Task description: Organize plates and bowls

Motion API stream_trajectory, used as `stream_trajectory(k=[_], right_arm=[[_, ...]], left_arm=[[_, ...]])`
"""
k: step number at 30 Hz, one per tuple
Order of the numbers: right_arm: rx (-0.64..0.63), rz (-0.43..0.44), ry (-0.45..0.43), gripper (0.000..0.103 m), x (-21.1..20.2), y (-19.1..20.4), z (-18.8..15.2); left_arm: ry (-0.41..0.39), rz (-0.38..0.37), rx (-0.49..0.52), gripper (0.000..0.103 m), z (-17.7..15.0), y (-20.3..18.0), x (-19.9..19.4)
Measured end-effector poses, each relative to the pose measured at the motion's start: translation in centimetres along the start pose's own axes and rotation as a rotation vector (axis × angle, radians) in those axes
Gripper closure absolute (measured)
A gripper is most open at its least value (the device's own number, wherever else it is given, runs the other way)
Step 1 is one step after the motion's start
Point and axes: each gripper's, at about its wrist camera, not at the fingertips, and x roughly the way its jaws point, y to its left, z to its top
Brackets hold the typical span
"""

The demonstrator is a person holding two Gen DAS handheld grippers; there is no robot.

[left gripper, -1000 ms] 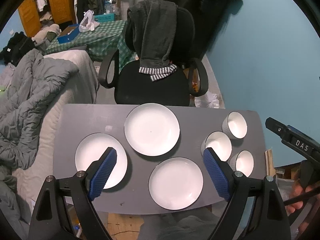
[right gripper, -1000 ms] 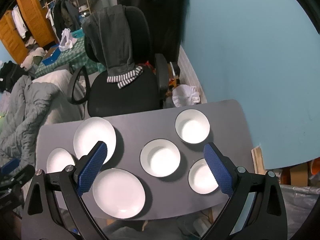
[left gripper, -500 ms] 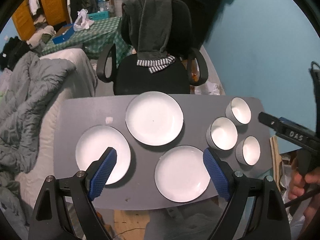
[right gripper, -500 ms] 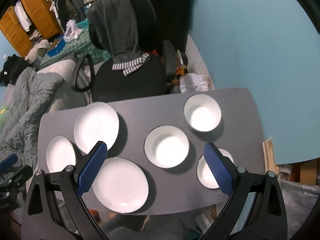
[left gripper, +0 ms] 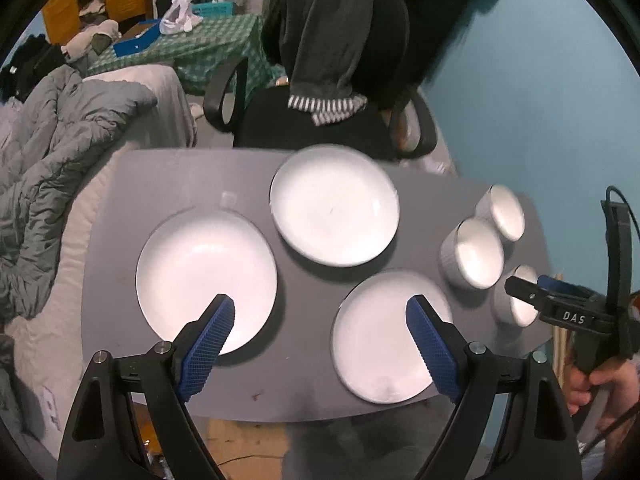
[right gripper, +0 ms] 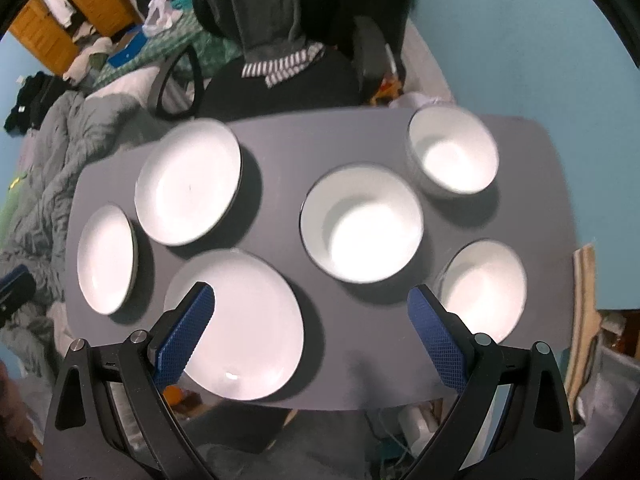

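Three white plates (left gripper: pixel 335 205) lay flat and apart on the left half of the grey counter (right gripper: pixel 280 148); three white bowls (right gripper: pixel 362 224) stood upright on its right half. Left hand-held gripper (left gripper: pixel 320 344) and right hand-held gripper (right gripper: pixel 311 334) hovered above, jaws wide, empty. Judged: glazed ceramic, stiff, slick, breakable; pinch at the rim.

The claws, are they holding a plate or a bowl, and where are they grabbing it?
Nothing is held. The left claw and the right claw are both wide open above the table, touching no plate or bowl.
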Motion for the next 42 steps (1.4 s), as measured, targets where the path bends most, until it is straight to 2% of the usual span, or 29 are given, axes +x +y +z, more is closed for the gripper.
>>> stream_trajectory(k=[8,13,16,24,28,33,35,36,38,39,40,42], right_arm=[[0.004,0.063,0.069,0.006,4.2,-0.5,-2.3],[-0.017,0.066,0.088,0.006,6.2,-0.6,-3.2],[-0.016,0.087,0.104,0.006,7.2,-0.9,-3.5],[-0.015,0.119,0.108,0.008,9.3,-1.7,-3.8],[-0.031,0.126,0.124,0.017,9.8,-1.9,-4.0],[-0.040,0.133,0.155,0.034,10.6,-2.2,-4.3],[-0.040,0.144,0.162,0.050,10.5,-2.4,-4.5],[-0.041,0.148,0.165,0.054,10.5,-2.6,-4.6],[-0.044,0.150,0.170,0.065,10.5,-2.8,-4.7],[-0.046,0.149,0.166,0.071,10.3,-3.0,-4.8],[-0.046,0.169,0.175,0.082,10.3,-3.2,-4.8],[-0.035,0.187,0.191,0.083,10.4,-3.7,-4.8]], left_arm=[[0.106,0.029,0.034,0.016,-2.4,0.5,5.1],[0.173,-0.010,0.025,0.016,-3.4,0.3,8.0],[0.180,-0.007,0.032,0.025,-3.7,0.0,9.0],[0.174,-0.022,0.073,0.025,-4.3,-1.1,11.0],[0.203,-0.025,0.080,0.035,-4.4,-1.4,12.7],[0.233,-0.036,0.064,0.042,-4.6,-1.6,14.3],[0.242,-0.048,0.051,0.046,-4.6,-1.4,14.8],[0.252,-0.053,0.040,0.048,-4.6,-1.3,15.1],[0.271,-0.065,0.021,0.061,-4.8,-1.0,15.4],[0.283,-0.074,0.009,0.063,-4.8,-0.9,15.7],[0.291,-0.074,0.001,0.069,-4.9,-0.7,16.0],[0.305,-0.081,-0.013,0.077,-5.0,-0.5,16.4]])
